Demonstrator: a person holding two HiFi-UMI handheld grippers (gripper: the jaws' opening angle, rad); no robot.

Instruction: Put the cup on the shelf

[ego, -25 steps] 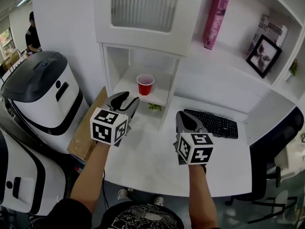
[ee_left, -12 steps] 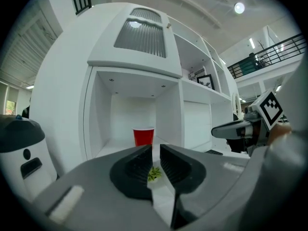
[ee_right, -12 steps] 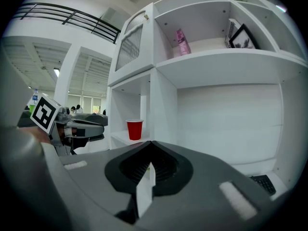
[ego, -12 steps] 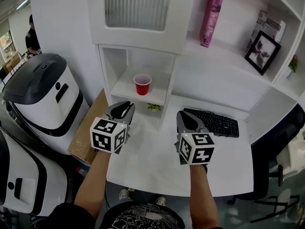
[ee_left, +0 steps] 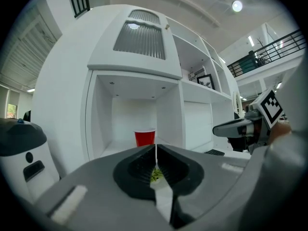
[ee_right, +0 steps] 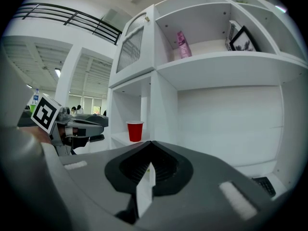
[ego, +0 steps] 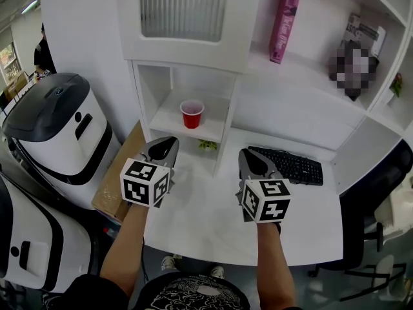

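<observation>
Red cup (ego: 191, 114) is standing upright on shelf (ego: 169, 119), straight ahead of nearer left gripper (ego: 164, 146), whose jaws have just been closing together, empty; right gripper (ego: 253, 161) jaws pressed together.

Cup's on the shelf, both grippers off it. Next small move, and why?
Probably just lower both grippers to rest: the cup stands upright on the shelf, the left gripper has just closed on nothing, and the right gripper is shut, empty.

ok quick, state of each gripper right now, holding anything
Left gripper: just closed, now shut, nothing between the jaws.
Right gripper: shut, nothing between the jaws.
</observation>
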